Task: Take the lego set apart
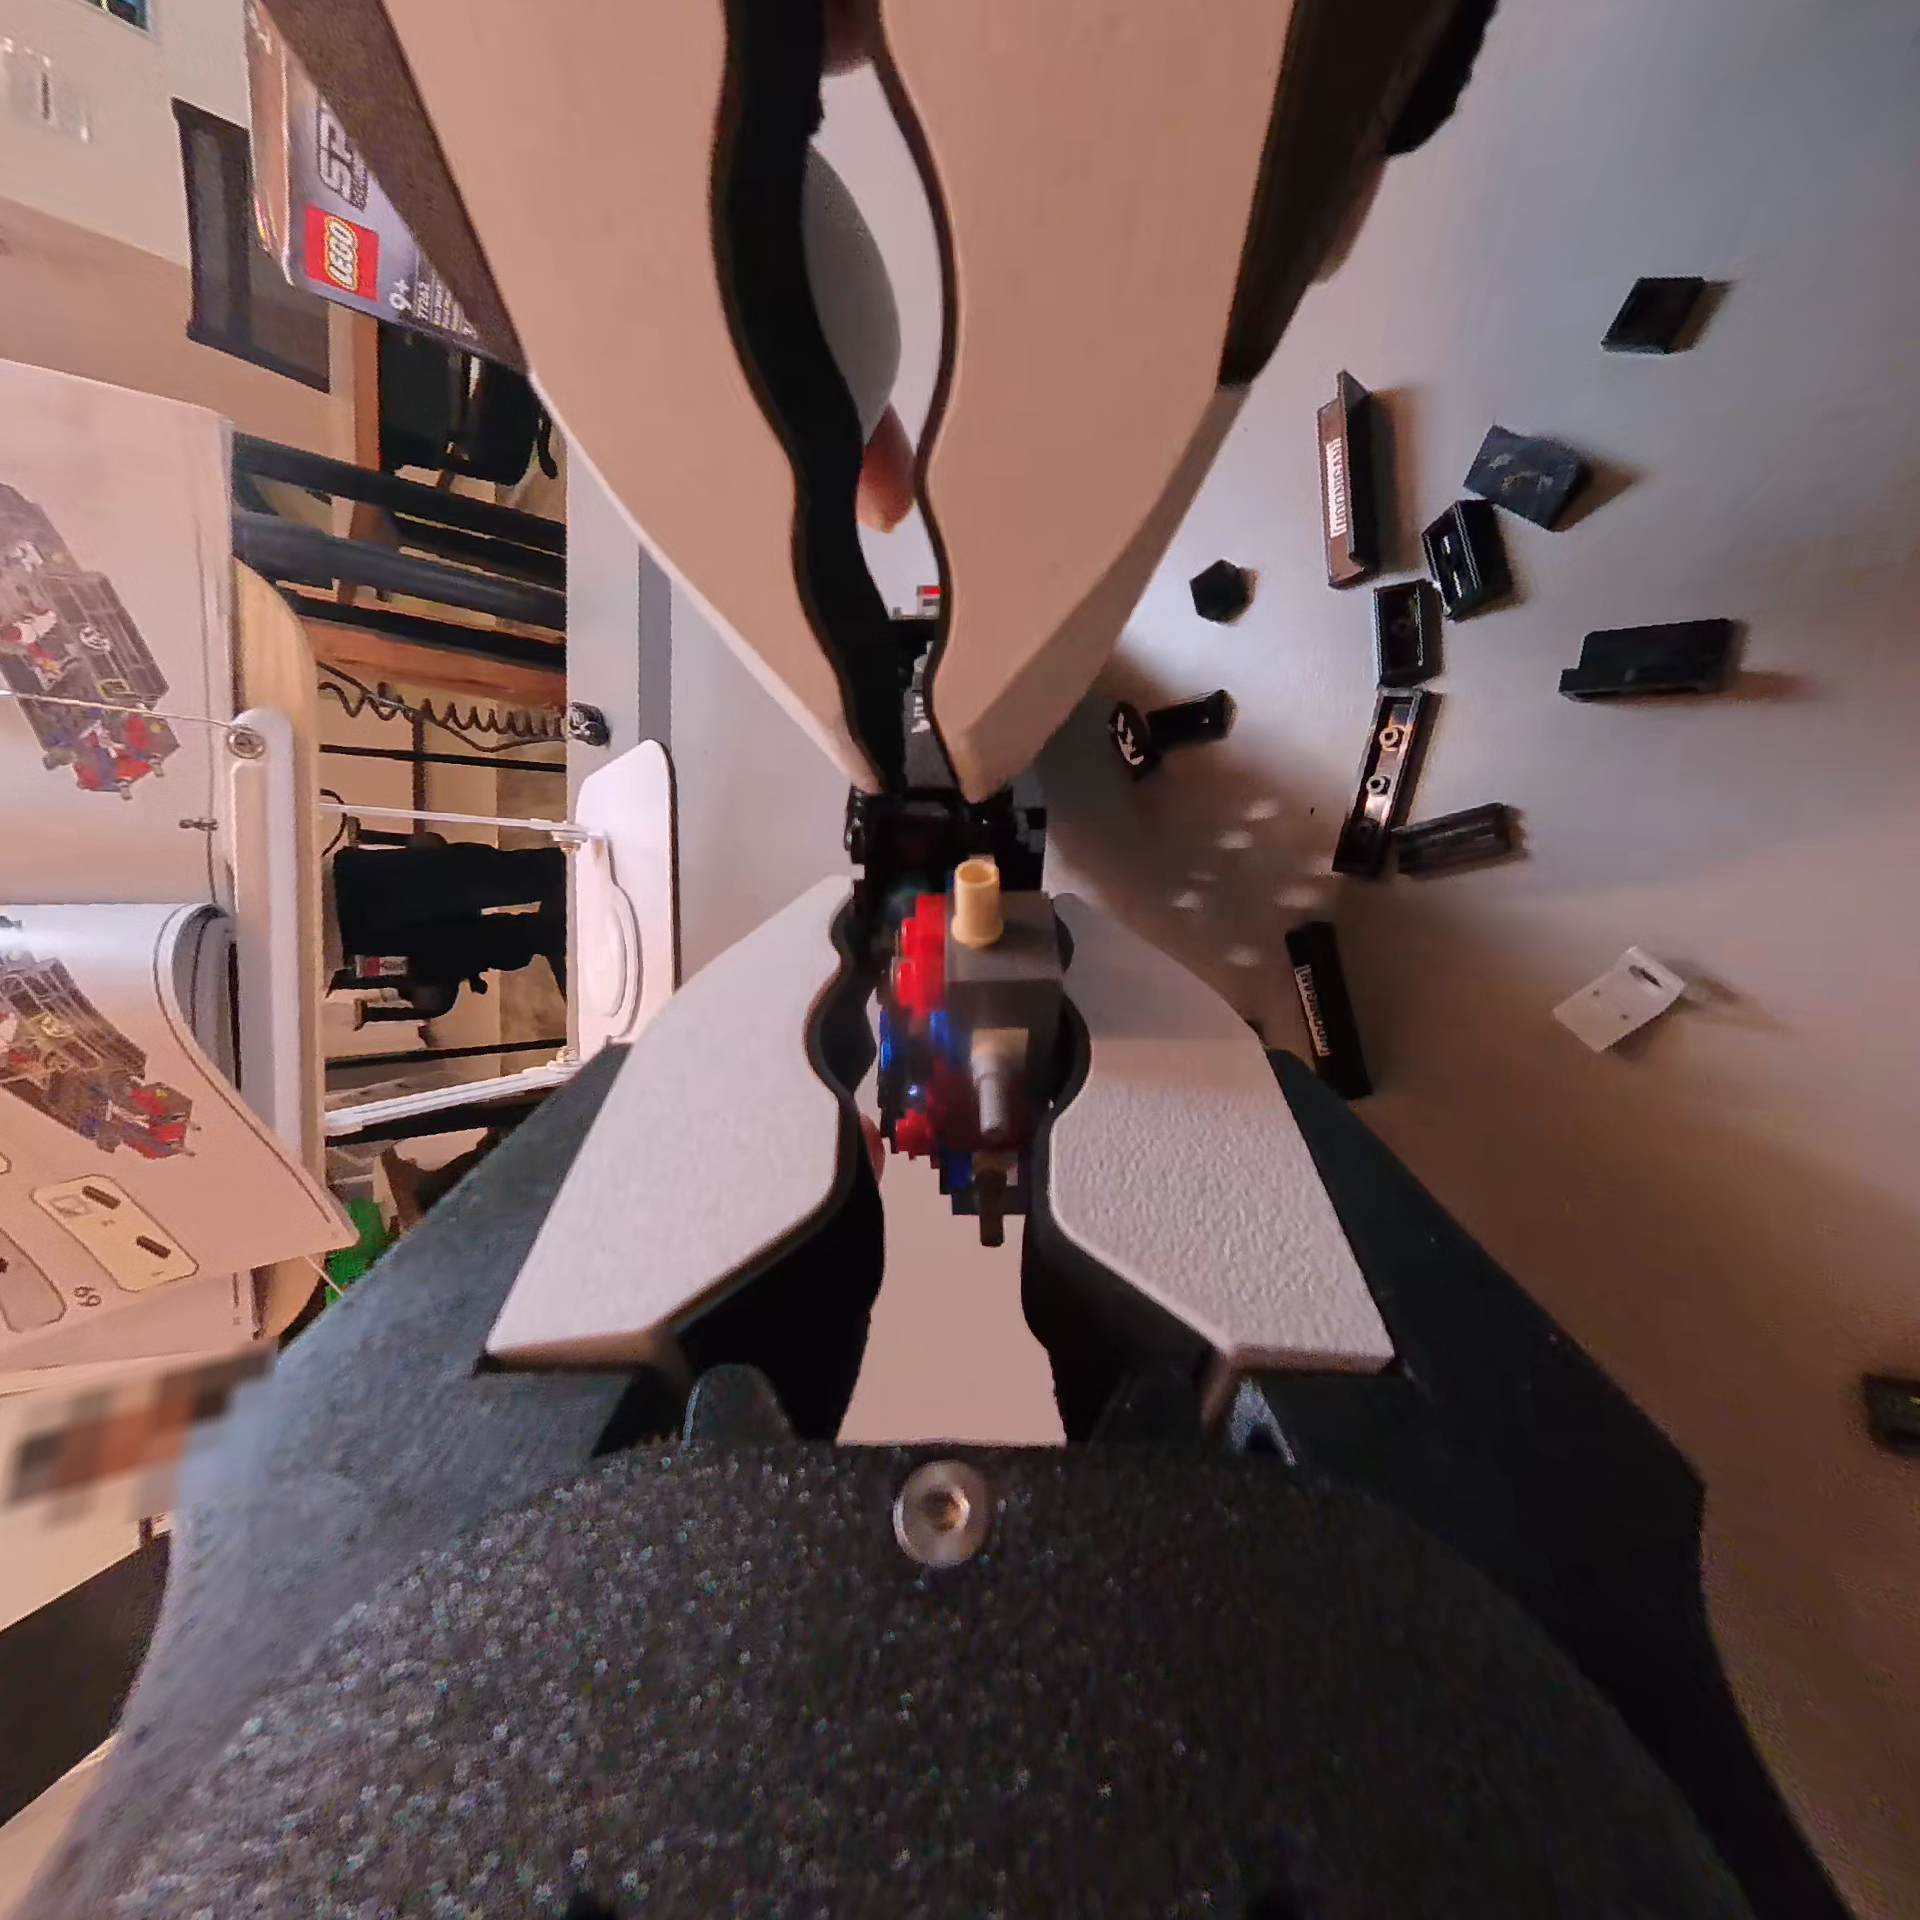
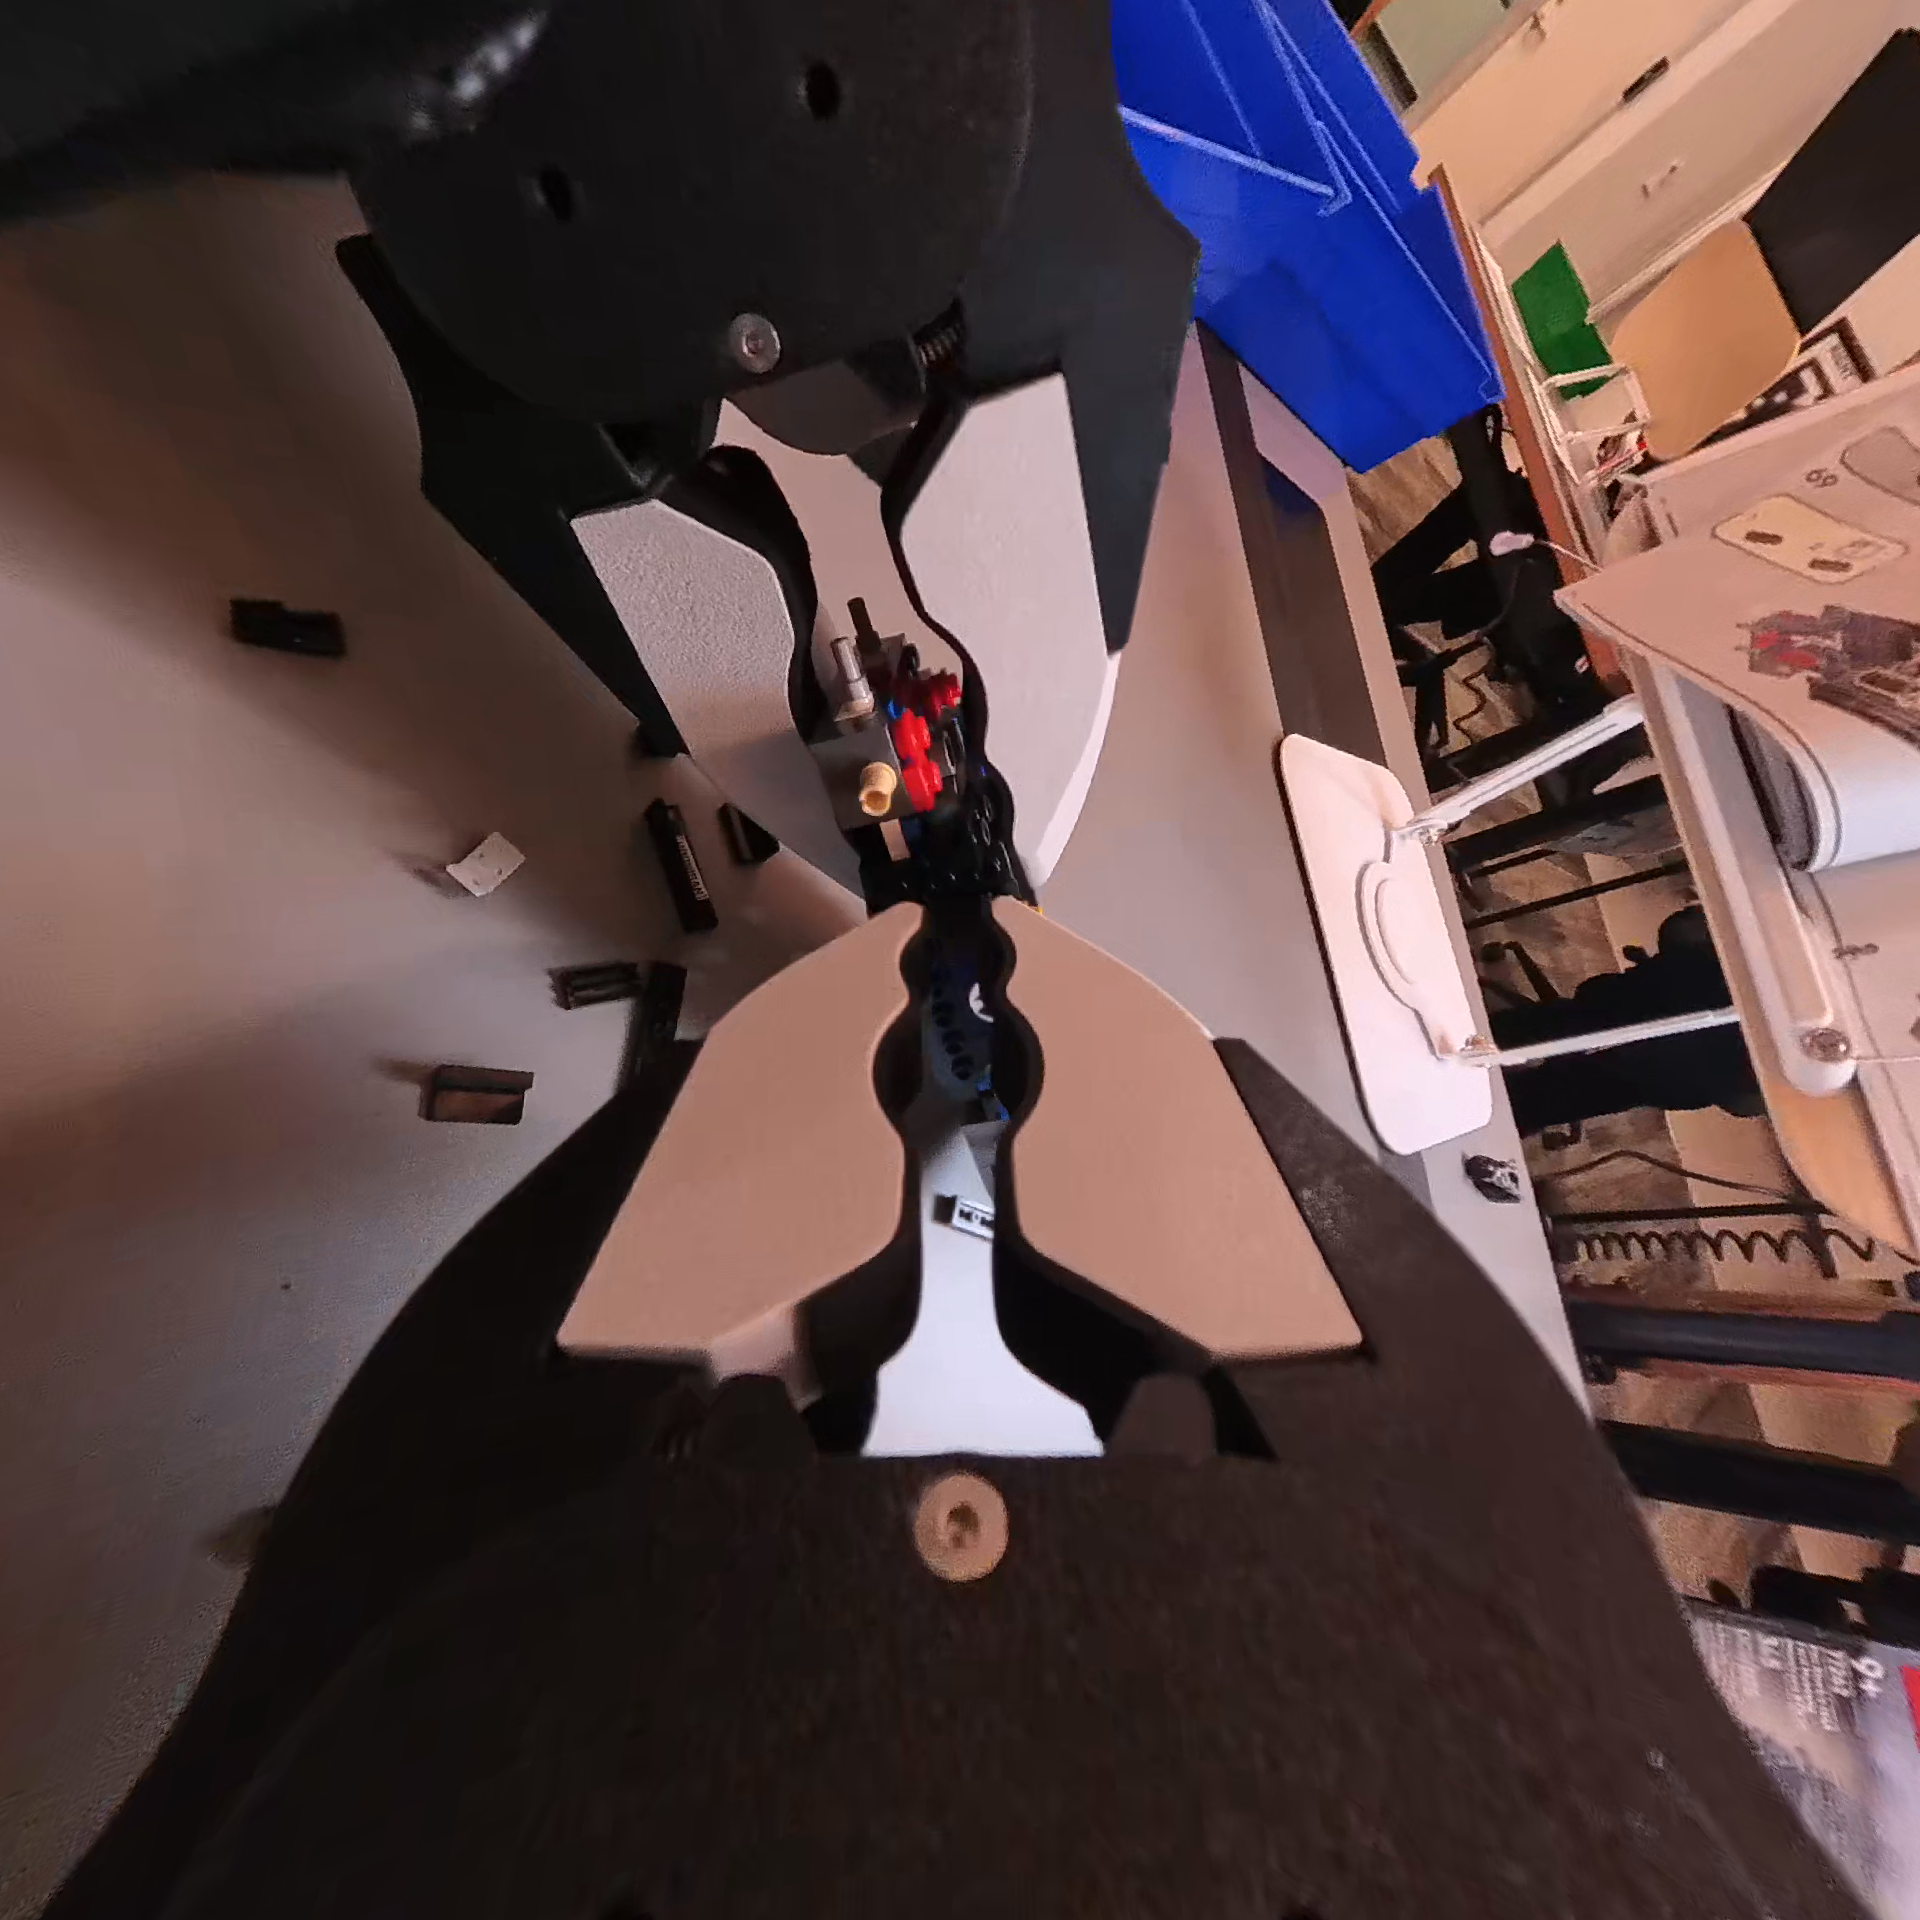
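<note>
In the left wrist view, the left tongs (image 1: 951, 914) reach up from the bottom of the frame, their two pale fingers closed on the lego set (image 1: 961, 1039) at the centre. The set is a small, dense cluster: a dark grey block on its right side with a tan peg (image 1: 975, 900) sticking up from it, red and blue studs packed on its left side, a grey axle (image 1: 994, 1086) and a dark pin pointing down toward the camera, and black bricks at its far end. From the top of the frame the right tongs (image 1: 925, 795) come down, tips pinched on that black far end. To the right, on the pale table (image 1: 1662, 1143), loose black pieces (image 1: 1652, 660) lie scattered, with one small white piece (image 1: 1618, 995) among them. At the left edge stands an open instruction booklet (image 1: 94, 1091), and at upper left a product box (image 1: 343, 229).

In the right wrist view, the right tongs (image 2: 961, 914) rise from the bottom, gripping the set's black and blue studded end (image 2: 961, 1023) between their fingers. Past the tips, just above centre, the grey block (image 2: 857, 764) with its tan peg, red studs and grey axle sits between the fingers of the left tongs (image 2: 930, 831), which come down from the top and clamp it. The set is held in the air above the table. Black pieces (image 2: 286, 629) and the white piece dot the table at left. A blue bin (image 2: 1299, 208) sits at upper right, the booklet on a white stand (image 2: 1382, 997) at right.
</note>
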### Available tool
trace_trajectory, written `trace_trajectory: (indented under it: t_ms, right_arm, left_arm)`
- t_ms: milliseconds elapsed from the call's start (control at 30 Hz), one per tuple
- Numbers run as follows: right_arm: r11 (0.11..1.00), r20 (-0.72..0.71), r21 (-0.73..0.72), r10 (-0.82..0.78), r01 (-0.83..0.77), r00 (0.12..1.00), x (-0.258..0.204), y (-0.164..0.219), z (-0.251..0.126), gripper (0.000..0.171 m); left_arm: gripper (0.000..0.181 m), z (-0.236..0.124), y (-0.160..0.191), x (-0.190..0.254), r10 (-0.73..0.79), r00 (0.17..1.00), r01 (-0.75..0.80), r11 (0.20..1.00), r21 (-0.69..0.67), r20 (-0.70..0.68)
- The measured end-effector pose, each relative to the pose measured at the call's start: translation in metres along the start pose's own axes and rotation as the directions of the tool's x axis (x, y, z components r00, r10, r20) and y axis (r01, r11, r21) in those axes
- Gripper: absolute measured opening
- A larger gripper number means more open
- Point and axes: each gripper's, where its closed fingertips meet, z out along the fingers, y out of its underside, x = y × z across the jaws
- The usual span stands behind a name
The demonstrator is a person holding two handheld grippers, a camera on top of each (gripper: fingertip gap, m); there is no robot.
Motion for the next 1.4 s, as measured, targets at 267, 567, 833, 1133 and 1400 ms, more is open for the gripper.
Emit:
trace_trajectory:
  t_ms: [267, 567, 833, 1133, 1400]
  right_arm:
    - [0.999, -0.043, -0.017, 0.029, -0.030, 0.999, 0.005, 0.002, 0.000, 0.005]
    - [0.977, -0.137, -0.006, 0.209, -0.211, 0.968, 0.023, 0.021, 0.009, 0.000]
    - [0.947, -0.312, 0.082, 0.321, -0.311, 0.894, 0.072, 0.035, -0.025, 0.000]
    - [0.969, -0.137, 0.052, 0.247, -0.242, 0.959, 0.039, 0.041, -0.011, 0.021]
    - [0.950, -0.047, 0.064, 0.308, -0.305, 0.950, 0.023, 0.037, 0.006, 0.008]
  left_arm:
    - [0.029, 0.002, 0.000, -0.004, 0.030, 0.999, -0.030, 0.999, -0.027, -0.028]
    - [0.031, 0.006, 0.007, -0.011, -0.121, 0.992, 0.120, 0.992, -0.032, -0.038]
    - [0.030, 0.004, 0.005, -0.013, -0.205, 0.975, 0.211, 0.975, 0.068, -0.089]
    - [0.030, 0.006, 0.012, -0.011, -0.206, 0.974, 0.217, 0.967, 0.133, -0.095]
    - [0.030, 0.007, 0.009, -0.009, -0.123, 0.991, 0.128, 0.980, 0.149, -0.045]
